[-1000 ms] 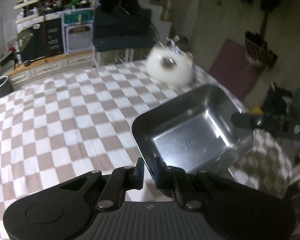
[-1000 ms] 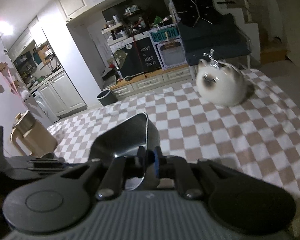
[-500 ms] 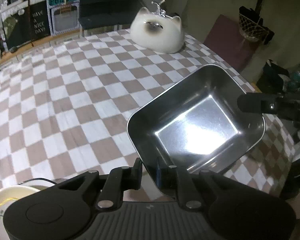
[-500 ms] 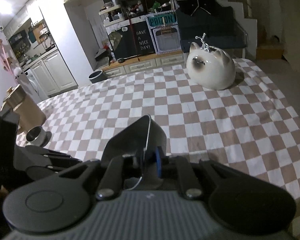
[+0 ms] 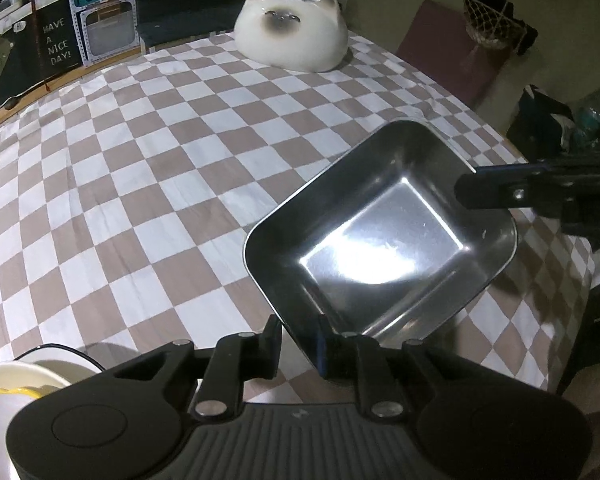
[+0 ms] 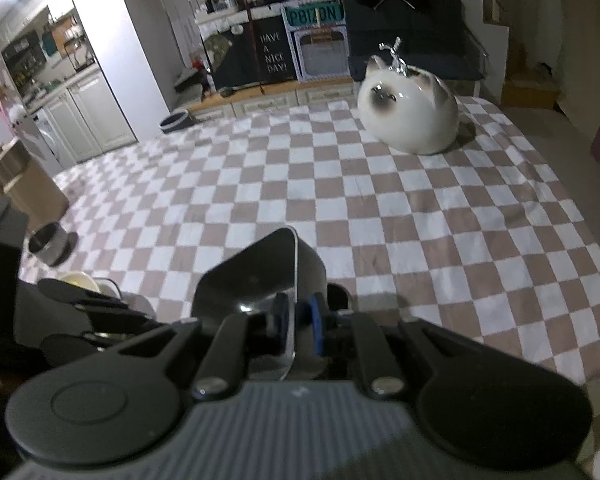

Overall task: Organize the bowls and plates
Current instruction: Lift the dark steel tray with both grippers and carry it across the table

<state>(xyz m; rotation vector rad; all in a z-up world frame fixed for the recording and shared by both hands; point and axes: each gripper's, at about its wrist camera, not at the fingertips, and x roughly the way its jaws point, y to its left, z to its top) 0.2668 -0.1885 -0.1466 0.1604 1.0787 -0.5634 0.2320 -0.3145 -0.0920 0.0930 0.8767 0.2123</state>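
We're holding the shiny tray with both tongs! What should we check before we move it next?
1. Right tongs pinching the steel tray rim: ok.
2. Left tongs gripping firmly: cannot tell; they have just been opening, with the rim between them.
3. Tray empty: ok.
4. Tray resting on the checkered cloth: cannot tell.
5. Cat-shaped dish well away from the tray: ok.
6. Yellow-rimmed plate clear of the tray: ok.
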